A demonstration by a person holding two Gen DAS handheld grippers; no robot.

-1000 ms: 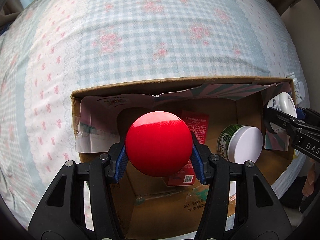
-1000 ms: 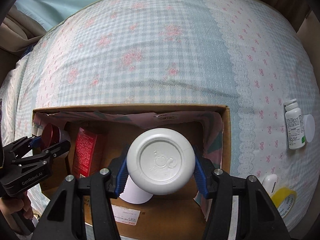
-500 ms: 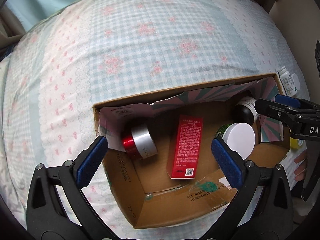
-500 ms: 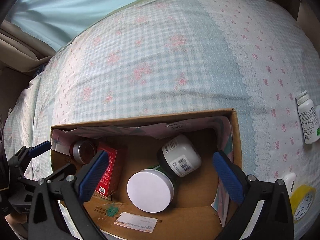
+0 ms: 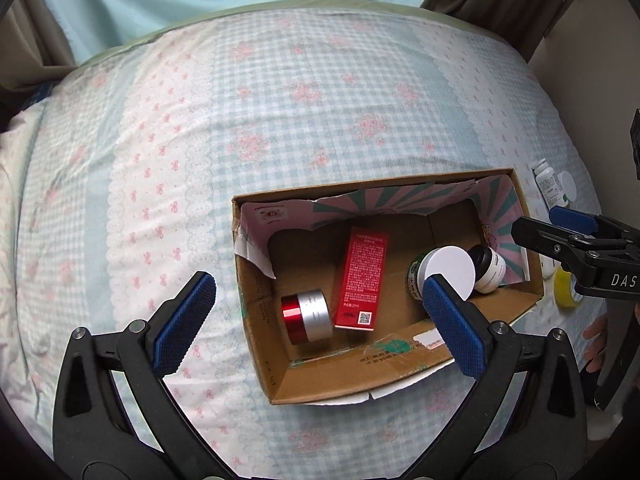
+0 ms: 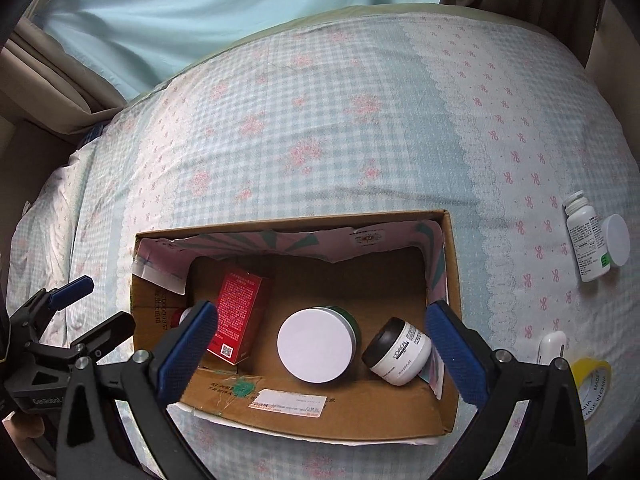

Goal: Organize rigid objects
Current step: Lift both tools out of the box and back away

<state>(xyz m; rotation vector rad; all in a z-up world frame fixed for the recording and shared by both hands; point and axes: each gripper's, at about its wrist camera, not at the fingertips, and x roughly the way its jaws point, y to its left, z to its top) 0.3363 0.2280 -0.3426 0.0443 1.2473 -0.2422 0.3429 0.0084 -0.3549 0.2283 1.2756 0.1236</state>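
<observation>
Now we are holding both the left gripper (image 5: pixel 318 302) and right gripper (image 6: pixel 320 336) spread wide, empty. At three o'clock of the cardboard box (image 6: pixel 451 264), the white pill bottle (image 6: pixel 585 240) is lying: light, stiff, slippery; grip mid-body.

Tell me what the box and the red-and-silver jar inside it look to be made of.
Open brown box: matte corrugated cardboard, going by its torn, layered edges. Red-and-silver jar: glossy red end and brushed silver band, likely metal or metallised plastic; the sheen alone cannot settle it.
</observation>
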